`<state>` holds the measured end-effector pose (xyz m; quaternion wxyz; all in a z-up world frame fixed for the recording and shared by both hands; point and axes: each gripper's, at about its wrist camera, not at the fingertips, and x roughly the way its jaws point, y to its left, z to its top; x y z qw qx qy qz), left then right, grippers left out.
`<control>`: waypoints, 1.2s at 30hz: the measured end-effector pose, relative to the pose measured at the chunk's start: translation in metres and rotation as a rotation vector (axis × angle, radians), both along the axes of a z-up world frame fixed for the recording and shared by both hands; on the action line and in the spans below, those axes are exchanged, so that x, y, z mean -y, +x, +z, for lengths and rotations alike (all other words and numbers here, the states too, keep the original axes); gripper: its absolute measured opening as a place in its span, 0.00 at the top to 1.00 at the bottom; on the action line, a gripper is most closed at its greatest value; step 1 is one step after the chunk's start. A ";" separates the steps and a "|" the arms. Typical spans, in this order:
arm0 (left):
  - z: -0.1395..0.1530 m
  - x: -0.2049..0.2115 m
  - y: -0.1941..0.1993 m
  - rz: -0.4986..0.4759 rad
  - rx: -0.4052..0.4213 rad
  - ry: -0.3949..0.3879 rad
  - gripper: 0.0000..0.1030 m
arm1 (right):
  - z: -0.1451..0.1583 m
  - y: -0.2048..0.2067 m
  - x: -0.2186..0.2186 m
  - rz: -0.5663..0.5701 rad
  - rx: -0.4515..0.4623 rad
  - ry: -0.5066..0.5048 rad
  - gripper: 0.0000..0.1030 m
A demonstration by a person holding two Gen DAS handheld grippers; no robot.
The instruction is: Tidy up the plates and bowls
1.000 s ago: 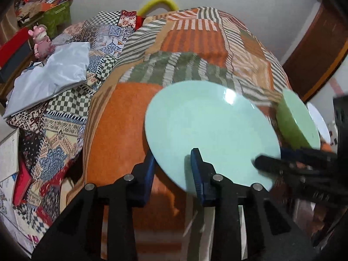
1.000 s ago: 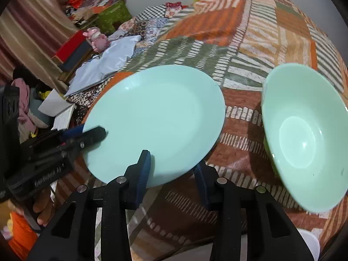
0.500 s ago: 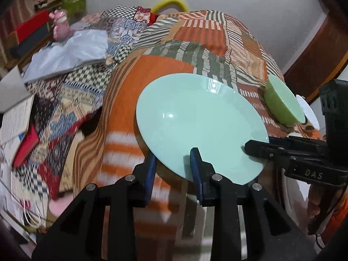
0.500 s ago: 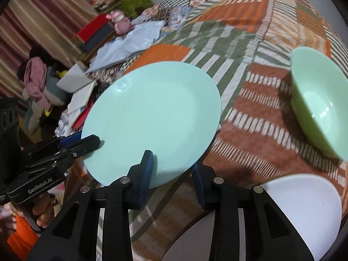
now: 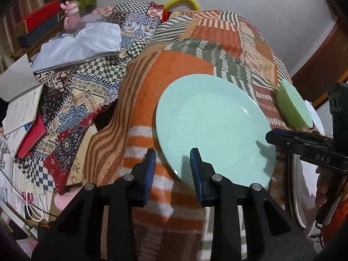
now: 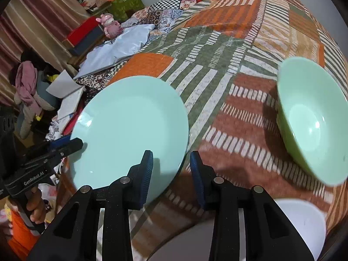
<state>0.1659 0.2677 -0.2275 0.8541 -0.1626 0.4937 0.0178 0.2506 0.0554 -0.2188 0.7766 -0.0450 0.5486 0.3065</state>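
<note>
A pale mint plate [image 5: 213, 128] is held up over the patchwork bedspread [image 5: 187, 65]; it also shows in the right wrist view [image 6: 130, 128]. My left gripper [image 5: 173, 169] straddles its near rim with the jaws around the edge. My right gripper [image 6: 171, 174] straddles the opposite rim the same way, and shows from the side in the left wrist view [image 5: 269, 133]. A light green bowl [image 6: 311, 121] sits on the bedspread to the right, also seen in the left wrist view [image 5: 292, 106]. A white dish [image 6: 300, 224] lies at the lower right.
Left of the bed lie a grey-blue cloth [image 5: 76, 45], books and papers [image 5: 19, 113], a pink toy [image 5: 70, 15] and red and green boxes [image 6: 87, 32]. A wooden door [image 5: 322, 61] stands at the right. A yellow hoop [image 5: 180, 1] shows behind the bed.
Both grippers and the plate have drawn back towards the bed's near edge and lifted; the green bowl has stayed on the bedspread and now sits farther off.
</note>
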 end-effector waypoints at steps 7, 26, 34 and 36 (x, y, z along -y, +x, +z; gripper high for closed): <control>-0.012 -0.004 0.025 -0.013 -0.014 -0.010 0.70 | -0.010 0.005 -0.007 0.036 -0.024 0.006 0.68; 0.016 0.018 0.003 -0.033 0.057 0.008 0.65 | 0.024 -0.017 0.019 0.010 0.053 0.064 0.72; 0.048 0.035 -0.016 -0.046 0.113 0.013 0.65 | 0.045 -0.034 0.037 -0.005 0.102 0.087 0.73; 0.056 0.041 -0.022 -0.055 0.128 0.014 0.65 | 0.050 -0.039 0.043 -0.012 0.109 0.089 0.73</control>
